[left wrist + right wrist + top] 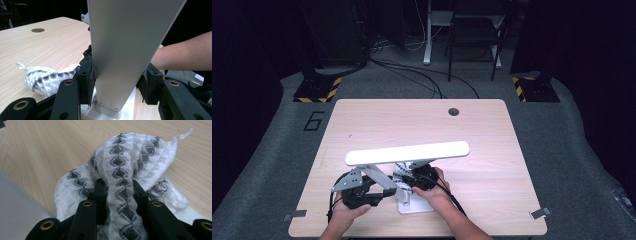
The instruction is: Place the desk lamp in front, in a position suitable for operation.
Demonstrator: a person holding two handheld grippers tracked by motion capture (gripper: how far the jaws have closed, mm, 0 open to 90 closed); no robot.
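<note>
While one hand-held gripper (115,87) clamps the lamp post (120,55), another (119,192) pinches cloth (125,162) (patterned).

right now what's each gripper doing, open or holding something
left gripper: closed on the white lamp arm.
right gripper: closed on the white patterned cloth.

High view looks down on the table (362,120); both gripper views sit close, sharing the cloth (42,77).
</note>
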